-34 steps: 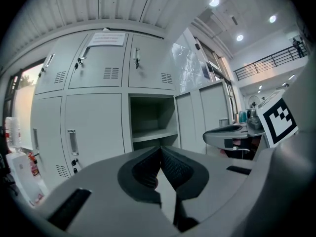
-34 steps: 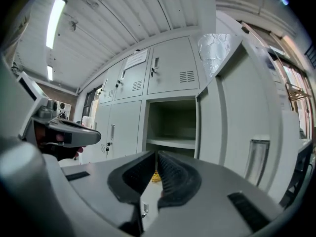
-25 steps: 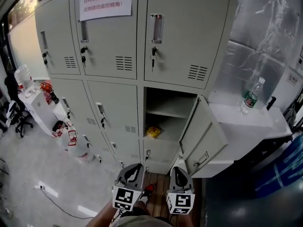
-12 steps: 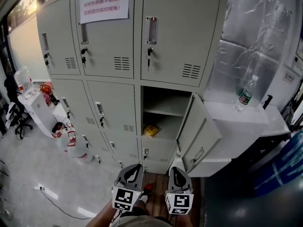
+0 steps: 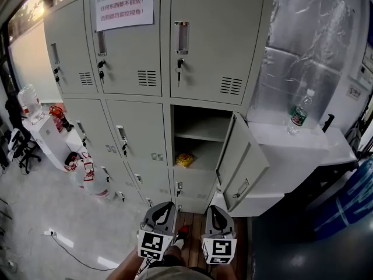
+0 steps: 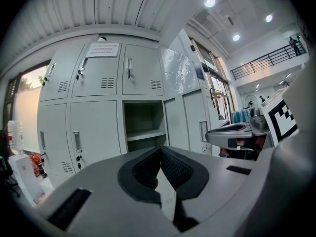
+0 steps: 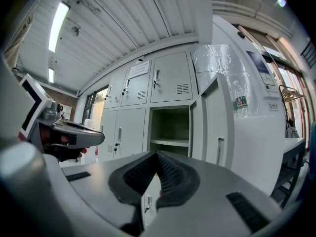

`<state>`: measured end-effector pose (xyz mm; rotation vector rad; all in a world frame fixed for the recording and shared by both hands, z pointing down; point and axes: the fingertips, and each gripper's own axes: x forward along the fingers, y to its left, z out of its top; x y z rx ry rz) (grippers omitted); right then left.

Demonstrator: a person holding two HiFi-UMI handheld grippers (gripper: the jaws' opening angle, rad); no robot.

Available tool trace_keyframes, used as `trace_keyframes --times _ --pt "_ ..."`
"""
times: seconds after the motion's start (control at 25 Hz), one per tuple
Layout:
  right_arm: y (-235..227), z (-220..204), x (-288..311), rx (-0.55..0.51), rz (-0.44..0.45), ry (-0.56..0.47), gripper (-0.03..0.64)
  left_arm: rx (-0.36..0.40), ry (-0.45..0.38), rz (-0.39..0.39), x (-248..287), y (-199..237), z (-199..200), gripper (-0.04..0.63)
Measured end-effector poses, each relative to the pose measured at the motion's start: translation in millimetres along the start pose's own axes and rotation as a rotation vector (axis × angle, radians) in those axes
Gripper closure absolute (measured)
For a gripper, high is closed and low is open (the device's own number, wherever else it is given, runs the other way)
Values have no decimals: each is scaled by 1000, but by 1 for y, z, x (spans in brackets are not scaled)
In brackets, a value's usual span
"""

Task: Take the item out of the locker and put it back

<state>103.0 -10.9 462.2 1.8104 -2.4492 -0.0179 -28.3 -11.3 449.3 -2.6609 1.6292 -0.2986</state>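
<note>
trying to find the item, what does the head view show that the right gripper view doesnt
Only the head view: a yellow packet low in the open locker, and the floor. Only the right gripper view: ceiling lights, and the right gripper with jaws shut, nothing between them. Both: the locker, its open door and a bottle.

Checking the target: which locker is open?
The locker second from top in the right column: its door swings out rightward, a yellow item inside. The other visible doors are shut.
</note>
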Motion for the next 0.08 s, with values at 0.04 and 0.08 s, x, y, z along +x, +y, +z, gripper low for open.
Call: trace_keyframes --times 0.04,0.08 --pt "0 0 -1 0 0 0 600 0 -1 0 -1 -1 0 572" --pt "-1 -1 -3 1 -1 0 600 0 -1 0 -2 -2 0 572"
